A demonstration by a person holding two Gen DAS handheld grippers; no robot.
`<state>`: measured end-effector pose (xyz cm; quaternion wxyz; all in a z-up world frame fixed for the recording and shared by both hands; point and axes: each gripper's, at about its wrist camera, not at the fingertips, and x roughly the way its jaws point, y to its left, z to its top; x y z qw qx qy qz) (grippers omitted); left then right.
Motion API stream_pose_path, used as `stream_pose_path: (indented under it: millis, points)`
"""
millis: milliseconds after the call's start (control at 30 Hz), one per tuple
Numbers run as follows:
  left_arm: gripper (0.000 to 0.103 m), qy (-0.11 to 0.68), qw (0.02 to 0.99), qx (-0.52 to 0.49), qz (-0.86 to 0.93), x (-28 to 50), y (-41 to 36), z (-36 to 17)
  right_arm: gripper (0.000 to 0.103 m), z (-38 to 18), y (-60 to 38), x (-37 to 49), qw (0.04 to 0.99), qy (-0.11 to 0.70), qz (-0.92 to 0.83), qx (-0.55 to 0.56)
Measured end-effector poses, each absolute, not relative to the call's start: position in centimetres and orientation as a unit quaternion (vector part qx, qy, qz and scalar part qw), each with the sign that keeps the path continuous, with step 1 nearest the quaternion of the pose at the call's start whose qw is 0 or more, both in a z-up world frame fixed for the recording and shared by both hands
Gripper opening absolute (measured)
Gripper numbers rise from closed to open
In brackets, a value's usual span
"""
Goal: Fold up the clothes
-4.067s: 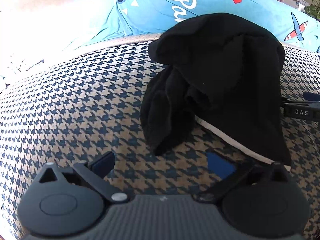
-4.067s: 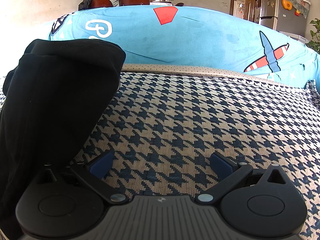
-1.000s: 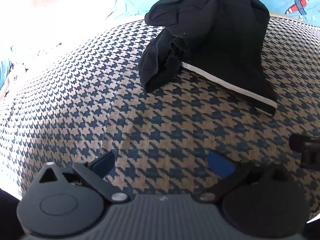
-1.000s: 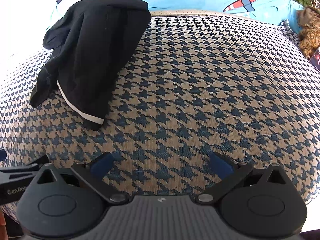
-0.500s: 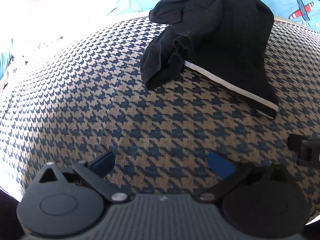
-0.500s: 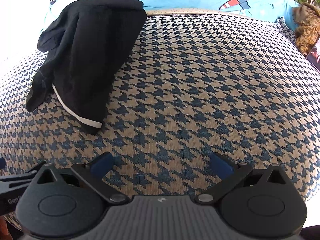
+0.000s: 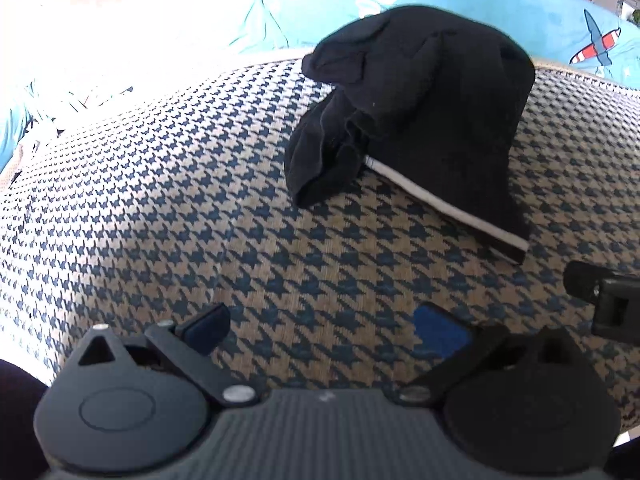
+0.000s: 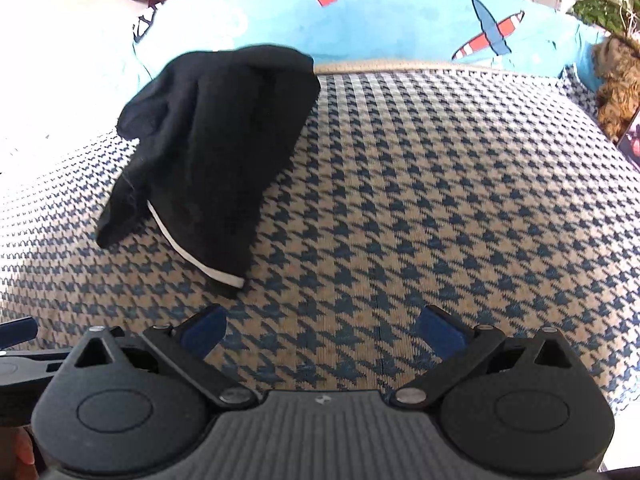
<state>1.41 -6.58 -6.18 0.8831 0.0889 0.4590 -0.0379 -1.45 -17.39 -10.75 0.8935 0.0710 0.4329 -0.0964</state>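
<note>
A folded black garment [image 7: 432, 120] with a white stripe along its lower edge lies on the houndstooth cover [image 7: 200, 208], its sleeve end bunched at the left. In the right wrist view the same black garment [image 8: 224, 152] sits at the upper left. My left gripper [image 7: 324, 330] hovers open over bare cover, short of the garment, nothing between its blue pads. My right gripper [image 8: 322, 330] is open too, just right of the garment's striped corner. Part of the right gripper's body shows at the right edge of the left wrist view.
A blue cushion [image 8: 400, 20] with plane and shape prints runs along the back of the houndstooth cover [image 8: 440, 200]. A brown furry thing [image 8: 618, 88] and a plant sit at the far right. Bright glare washes out the left side.
Over the last second both grippers moved closer to the garment and tilted up, so more of the blue cushion shows. Compared with four seconds ago they are farther back. The garment has not moved.
</note>
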Motion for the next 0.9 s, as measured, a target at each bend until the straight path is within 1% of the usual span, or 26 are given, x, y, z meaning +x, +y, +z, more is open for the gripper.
stream_pose_path:
  millis: [300,467,900]
  points:
    - [0.103,0.440,0.893,0.084,-0.035,0.4,-7.1,-4.1,0.103,-9.3,-17.7,-2.0,0.905,0.408,-0.085,0.088]
    - [0.103,0.434,0.897,0.079,-0.038,-0.1,-7.7,-3.3,0.103,-9.4,-18.2,-2.2,0.906,0.406,-0.089,0.085]
    - [0.103,0.439,0.895,0.071,-0.037,-0.2,-8.1,-3.2,0.103,-9.7,-19.3,-2.5,0.902,0.410,-0.091,0.095]
